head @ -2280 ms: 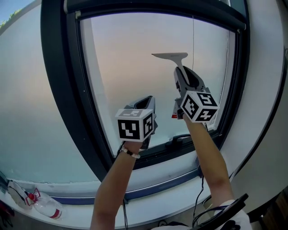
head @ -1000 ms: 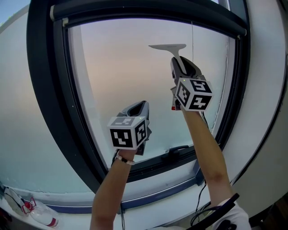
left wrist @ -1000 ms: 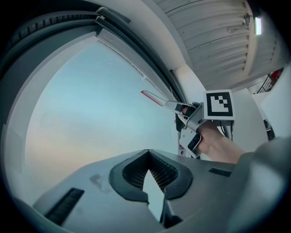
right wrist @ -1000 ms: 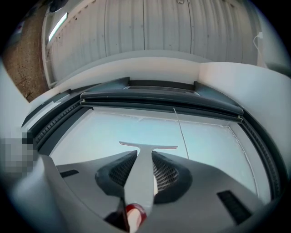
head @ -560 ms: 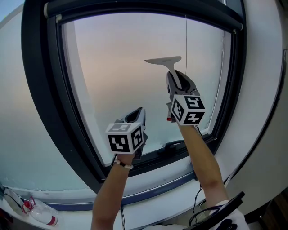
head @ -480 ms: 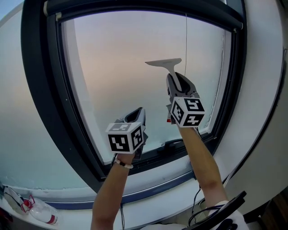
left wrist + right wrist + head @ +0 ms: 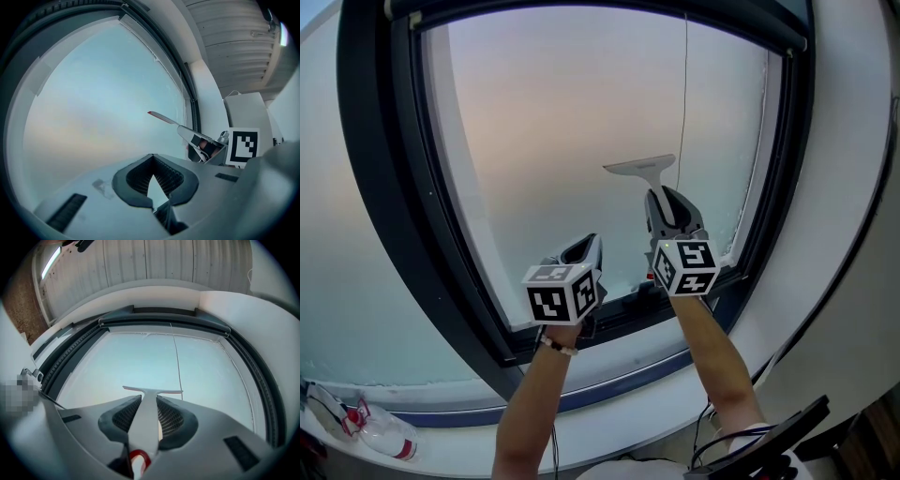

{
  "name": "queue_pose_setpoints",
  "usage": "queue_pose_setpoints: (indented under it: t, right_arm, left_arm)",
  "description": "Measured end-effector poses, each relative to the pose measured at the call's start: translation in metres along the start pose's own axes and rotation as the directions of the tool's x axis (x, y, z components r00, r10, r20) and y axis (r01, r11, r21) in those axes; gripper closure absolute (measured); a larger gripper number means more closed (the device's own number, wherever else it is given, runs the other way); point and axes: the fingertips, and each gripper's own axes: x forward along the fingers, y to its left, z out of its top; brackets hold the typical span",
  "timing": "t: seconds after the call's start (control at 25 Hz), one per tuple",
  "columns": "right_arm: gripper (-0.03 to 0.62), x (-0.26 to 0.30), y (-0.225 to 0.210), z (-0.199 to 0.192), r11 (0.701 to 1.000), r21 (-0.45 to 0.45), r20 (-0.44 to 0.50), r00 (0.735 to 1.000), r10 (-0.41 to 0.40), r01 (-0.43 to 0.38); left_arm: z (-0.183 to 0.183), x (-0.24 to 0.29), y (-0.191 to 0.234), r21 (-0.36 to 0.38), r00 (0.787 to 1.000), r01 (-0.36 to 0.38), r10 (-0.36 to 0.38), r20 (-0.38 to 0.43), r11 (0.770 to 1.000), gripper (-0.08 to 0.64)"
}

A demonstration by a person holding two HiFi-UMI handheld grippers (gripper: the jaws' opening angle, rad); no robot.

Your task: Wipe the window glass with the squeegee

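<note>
Right gripper (image 7: 149,401) is clamped on the squeegee (image 7: 152,391) mid-handle, blade against the window glass (image 7: 562,141) at 3 o'clock of pane centre, left gripper (image 7: 152,161) closed on nothing at 7 o'clock; the tool looks light and stiff with a soft edge, so that grip suits.

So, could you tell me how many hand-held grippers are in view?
2: the left hand-held gripper, shut and empty, low by the window frame; the right hand-held gripper, beside it, shut on the squeegee.
</note>
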Motion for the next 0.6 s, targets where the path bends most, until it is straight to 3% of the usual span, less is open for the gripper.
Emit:
queue_pose_setpoints:
  t: [0.6]
  right_arm:
    - [0.505, -0.049, 0.012, -0.094, 0.998, 0.056, -0.113, 0.994, 0.004, 0.003]
  left_arm:
    - [-0.076, 0.0, 0.008, -0.079, 0.995, -0.037, 0.029, -0.099, 0.996, 0.56]
